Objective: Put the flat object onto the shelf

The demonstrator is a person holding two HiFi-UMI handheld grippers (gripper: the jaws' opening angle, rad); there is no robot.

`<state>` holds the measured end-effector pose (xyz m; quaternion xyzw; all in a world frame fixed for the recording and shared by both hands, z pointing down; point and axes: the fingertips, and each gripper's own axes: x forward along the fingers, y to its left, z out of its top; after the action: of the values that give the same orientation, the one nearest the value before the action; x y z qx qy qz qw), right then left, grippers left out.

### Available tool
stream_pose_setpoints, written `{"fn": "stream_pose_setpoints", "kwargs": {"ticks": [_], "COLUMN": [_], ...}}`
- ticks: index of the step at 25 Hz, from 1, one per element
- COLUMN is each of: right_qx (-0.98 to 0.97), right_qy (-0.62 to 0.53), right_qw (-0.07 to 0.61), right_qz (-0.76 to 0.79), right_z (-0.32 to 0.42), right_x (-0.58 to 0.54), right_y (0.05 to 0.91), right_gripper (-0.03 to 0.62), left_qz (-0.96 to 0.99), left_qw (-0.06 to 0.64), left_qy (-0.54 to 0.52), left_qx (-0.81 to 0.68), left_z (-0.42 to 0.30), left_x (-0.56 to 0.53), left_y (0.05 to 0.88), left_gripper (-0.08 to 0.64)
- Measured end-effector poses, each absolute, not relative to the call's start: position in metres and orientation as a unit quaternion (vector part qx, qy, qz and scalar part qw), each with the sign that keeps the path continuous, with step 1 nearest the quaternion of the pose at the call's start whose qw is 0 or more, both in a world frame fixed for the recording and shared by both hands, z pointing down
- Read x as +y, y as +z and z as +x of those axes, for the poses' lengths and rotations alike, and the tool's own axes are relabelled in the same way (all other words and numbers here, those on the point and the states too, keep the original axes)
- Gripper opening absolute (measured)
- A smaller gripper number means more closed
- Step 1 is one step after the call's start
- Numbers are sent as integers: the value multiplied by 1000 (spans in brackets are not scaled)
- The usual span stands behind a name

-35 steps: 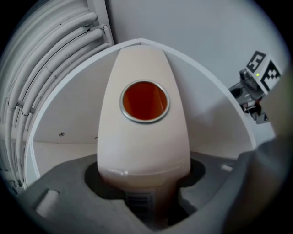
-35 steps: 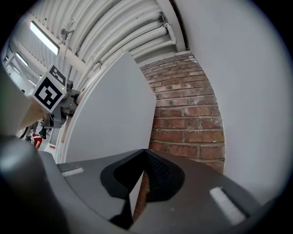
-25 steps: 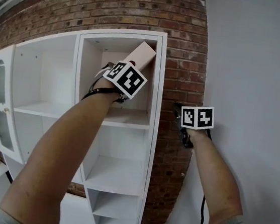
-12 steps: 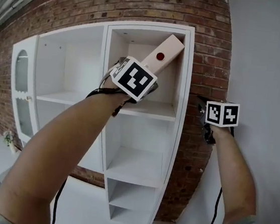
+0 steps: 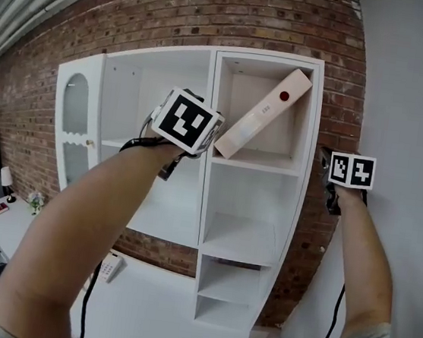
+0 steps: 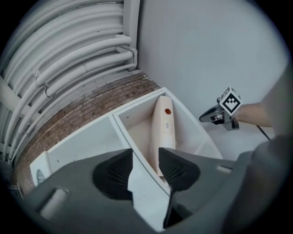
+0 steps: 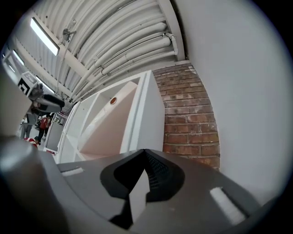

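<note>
The flat object (image 5: 264, 113) is a pale pink board with a red dot. It leans diagonally in the top right compartment of the white shelf unit (image 5: 201, 201), its lower end on the shelf board and its upper end against the right wall. My left gripper (image 5: 208, 133) hangs just left of that compartment, clear of the board. Its jaws are closing, with nothing between them. In the left gripper view the board (image 6: 163, 132) lies beyond the left gripper (image 6: 145, 155). My right gripper (image 5: 324, 161) is shut and empty, right of the shelf by the brick.
A brick wall (image 5: 177, 15) backs the shelf and a white wall (image 5: 411, 97) stands to the right. A cabinet section with an arched glass door (image 5: 75, 113) adjoins on the left. Below, a white table holds a small remote-like item (image 5: 110, 269).
The left gripper has let go of the board and drawn back to the left. The board now leans on its own in the top compartment. The right gripper has held its place.
</note>
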<state>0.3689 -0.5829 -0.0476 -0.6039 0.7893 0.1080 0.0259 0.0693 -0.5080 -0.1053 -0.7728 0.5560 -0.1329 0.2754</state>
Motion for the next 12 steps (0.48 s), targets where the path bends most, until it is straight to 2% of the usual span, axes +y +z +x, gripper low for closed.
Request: {"fn": "stream_pose_setpoints", "kwargs": {"ticks": [4,5,12], "right_qx": [795,800,854], "right_qy": [109,110,115], "right_qw": [27,28,38], "right_qz": [-597,-589,-506], "right_z": [331,316,174], "right_x": [-545,-536,-471], "right_y": [-49,-48,-40], "right_gripper": [9,9,9], "left_qz": [-765,-765,-763], "left_qw": [269,267,231], "left_qy": [-118,-114,-134], "left_qx": [573,575,588], "left_z": [15,1,-93], "left_x": [-467,-456,-376], "left_y": [-100,-97,-45], "left_gripper": [20,0,-2]}}
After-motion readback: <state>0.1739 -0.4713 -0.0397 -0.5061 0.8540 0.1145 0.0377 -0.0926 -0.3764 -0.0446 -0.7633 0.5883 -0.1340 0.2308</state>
